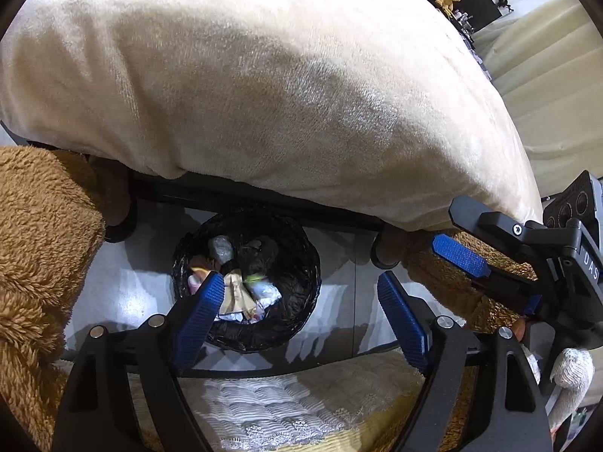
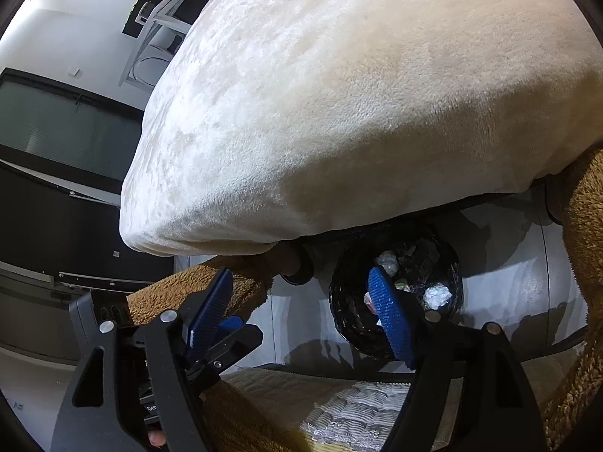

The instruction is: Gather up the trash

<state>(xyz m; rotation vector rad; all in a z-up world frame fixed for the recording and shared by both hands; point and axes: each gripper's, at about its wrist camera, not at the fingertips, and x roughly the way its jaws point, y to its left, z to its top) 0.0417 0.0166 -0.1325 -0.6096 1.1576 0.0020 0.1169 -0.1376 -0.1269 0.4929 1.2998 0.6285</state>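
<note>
A round bin lined with a black bag point(image 1: 247, 282) stands on the pale floor below me, holding crumpled wrappers and paper point(image 1: 235, 290). It also shows in the right wrist view point(image 2: 395, 297). My left gripper point(image 1: 301, 307) is open and empty, hovering above the bin with its left finger over the rim. My right gripper point(image 2: 301, 309) is open and empty too, its right finger over the bin. The right gripper also shows at the right of the left wrist view point(image 1: 486, 263).
A large cream plush cushion point(image 1: 264, 86) fills the upper half of both views, overhanging the bin. Brown fleece sleeves point(image 1: 41, 263) flank the grippers. A quilted white and yellow cloth point(image 1: 286, 403) lies under the grippers. A dark window and white wall point(image 2: 56, 132) are at the left.
</note>
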